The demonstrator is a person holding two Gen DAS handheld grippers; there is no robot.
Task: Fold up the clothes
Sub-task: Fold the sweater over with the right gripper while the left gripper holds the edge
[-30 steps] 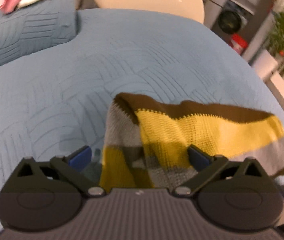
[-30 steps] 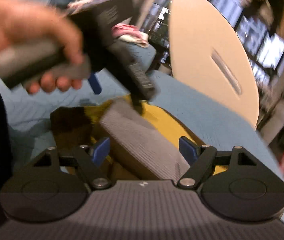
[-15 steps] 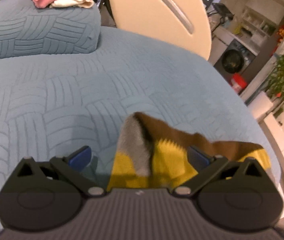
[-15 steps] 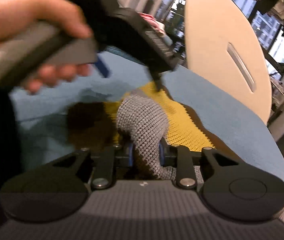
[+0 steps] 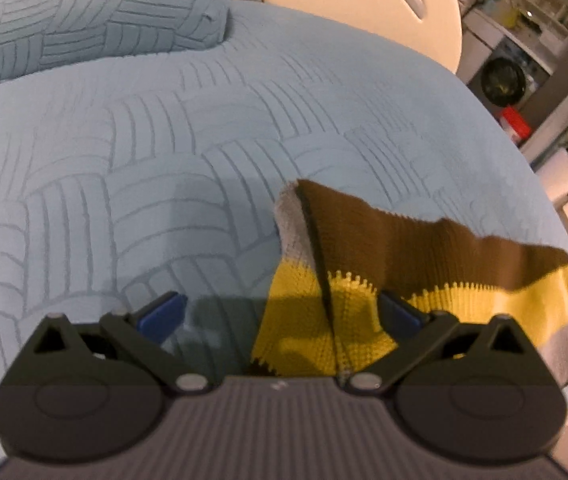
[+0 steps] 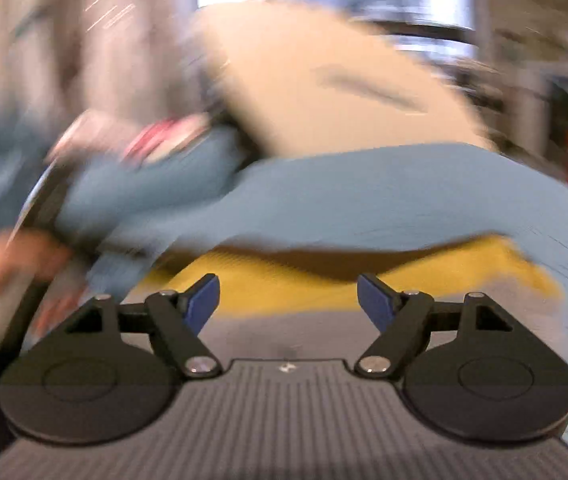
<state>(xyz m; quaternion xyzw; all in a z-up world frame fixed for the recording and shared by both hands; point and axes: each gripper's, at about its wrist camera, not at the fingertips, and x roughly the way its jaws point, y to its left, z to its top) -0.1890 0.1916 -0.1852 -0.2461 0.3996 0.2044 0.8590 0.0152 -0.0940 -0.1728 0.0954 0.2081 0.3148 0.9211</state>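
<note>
1. Left gripper [image 5: 280,312]: jaws wide apart, gripping nothing, over the near-left edge of the striped knit [image 5: 423,272].
2. The knit lies right of centre on the blue quilted bed [image 5: 164,160].
3. Right gripper [image 6: 287,300]: jaws opening, empty; view blurred.
4. Risk: the unheld raised fold could slump open.
5. No readable writing.

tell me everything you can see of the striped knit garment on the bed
The knit garment is a chunky knit in brown, yellow and grey bands. It lies partly folded on the blue quilted bedspread, one grey-backed corner turned up along a crease, its far end near the bed's right edge. It lies between the left gripper's open jaws, unpinched. In the blurred right wrist view its yellow and brown bands lie beyond the right gripper, whose jaws are opening, empty.
</note>
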